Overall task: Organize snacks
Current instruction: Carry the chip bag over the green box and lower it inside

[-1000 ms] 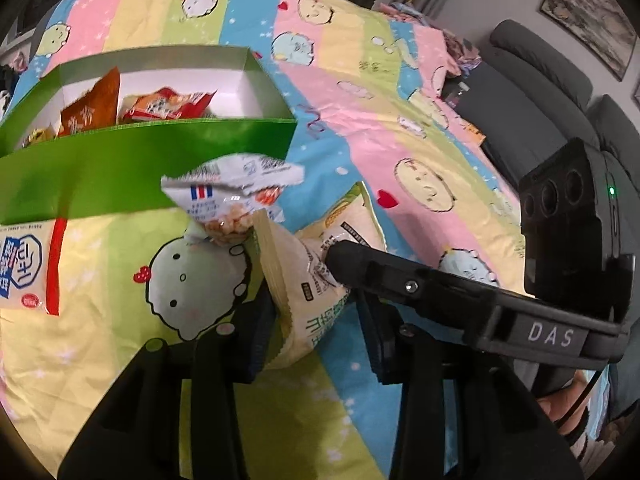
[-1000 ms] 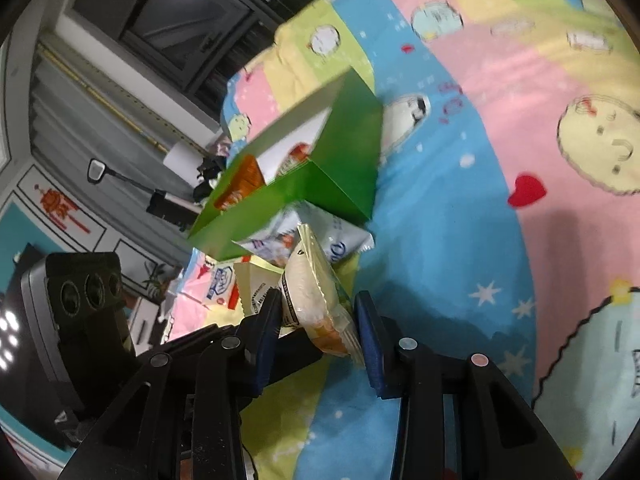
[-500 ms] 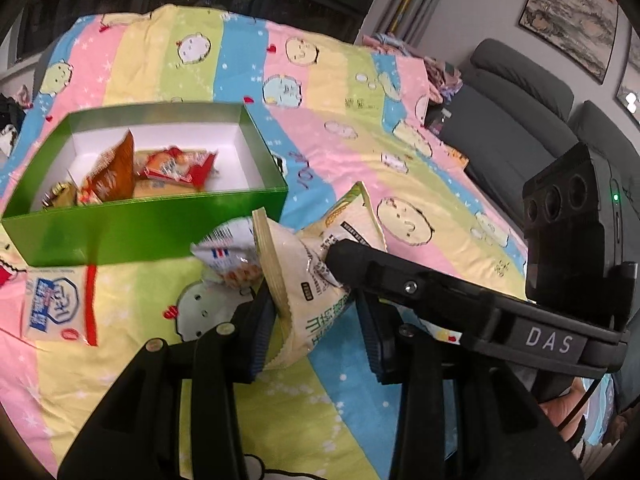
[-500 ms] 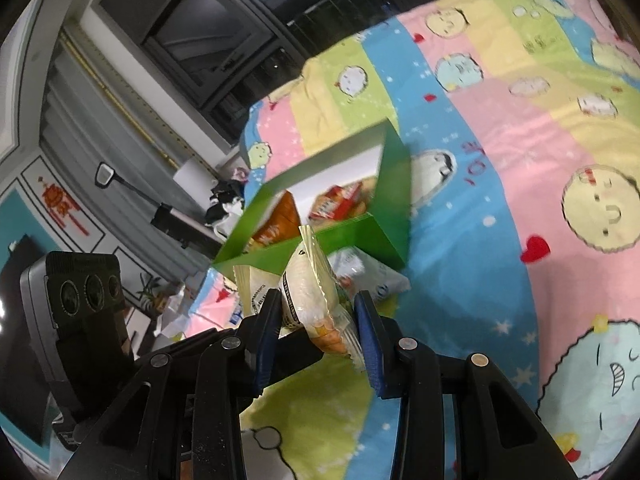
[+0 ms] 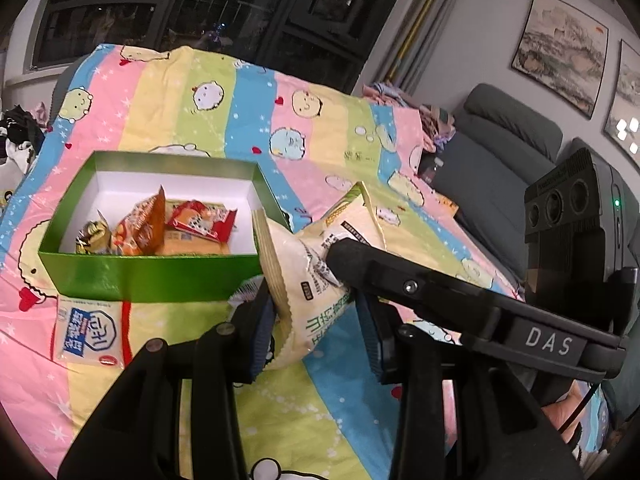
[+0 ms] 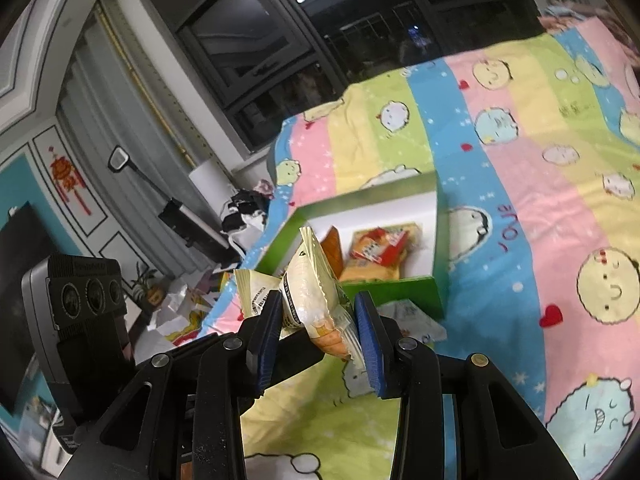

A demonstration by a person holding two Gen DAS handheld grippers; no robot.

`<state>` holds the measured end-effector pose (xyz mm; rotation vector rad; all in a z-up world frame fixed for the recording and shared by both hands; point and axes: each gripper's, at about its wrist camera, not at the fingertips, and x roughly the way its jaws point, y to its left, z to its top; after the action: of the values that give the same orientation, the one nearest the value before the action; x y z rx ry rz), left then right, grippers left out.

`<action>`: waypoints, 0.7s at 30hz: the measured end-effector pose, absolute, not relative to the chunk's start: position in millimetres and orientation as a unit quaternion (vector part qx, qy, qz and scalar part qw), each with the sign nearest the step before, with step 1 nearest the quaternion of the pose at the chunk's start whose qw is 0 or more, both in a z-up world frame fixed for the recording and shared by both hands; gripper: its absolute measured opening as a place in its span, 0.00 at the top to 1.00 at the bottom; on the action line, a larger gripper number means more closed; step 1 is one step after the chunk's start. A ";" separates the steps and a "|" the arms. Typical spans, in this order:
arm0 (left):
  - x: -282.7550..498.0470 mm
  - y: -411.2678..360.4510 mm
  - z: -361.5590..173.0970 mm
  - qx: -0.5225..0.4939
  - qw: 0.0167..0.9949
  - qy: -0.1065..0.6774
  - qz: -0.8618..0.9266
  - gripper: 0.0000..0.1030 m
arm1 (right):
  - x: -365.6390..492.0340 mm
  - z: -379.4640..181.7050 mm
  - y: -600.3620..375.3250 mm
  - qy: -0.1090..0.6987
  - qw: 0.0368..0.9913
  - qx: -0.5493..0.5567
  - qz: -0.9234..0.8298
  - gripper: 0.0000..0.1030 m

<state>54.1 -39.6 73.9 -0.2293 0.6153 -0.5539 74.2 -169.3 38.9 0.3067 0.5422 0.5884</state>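
Both tools have lifted since a second ago, so the green box (image 5: pixel 152 280) now sits lower, around 10 o'clock from the left tool (image 5: pixel 316 316). That left tool and the right tool (image 6: pixel 318 320) each pinch the same pale snack bag (image 5: pixel 316 276) above the bed (image 5: pixel 340 396). Looks like mid-carry; next it probably needs swinging over the box and letting go.

Bed under pastel-striped cartoon-print quilt (image 5: pixel 328 136), stripes pink, yellow, green, blue. Directly on quilt: open green cardboard box with white inside (image 5: pixel 152 276), snack packets in it. White-and-blue flat sachet with red edge (image 5: pixel 90 330) lies just beside box's near wall. Pale crinkled packet (image 6: pixel 416 320) lies on quilt by box's near corner, partly hidden.
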 end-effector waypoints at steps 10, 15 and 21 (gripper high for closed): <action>58.9 -25.6 86.2 -0.120 0.916 0.283 -0.259 0.64 | 82.2 55.6 -152.7 0.258 0.913 0.129 0.290 0.62; 65.1 -20.9 99.2 -0.123 0.919 0.269 -0.262 0.63 | 85.5 70.1 -148.4 0.247 0.917 0.119 0.289 0.62; 80.7 -18.2 108.5 -0.119 0.920 0.264 -0.265 0.63 | 96.1 82.8 -144.8 0.240 0.920 0.114 0.286 0.62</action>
<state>80.7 -18.2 108.5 -0.2445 0.5417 -0.5456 96.1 -144.8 82.8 0.2341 0.4934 0.5886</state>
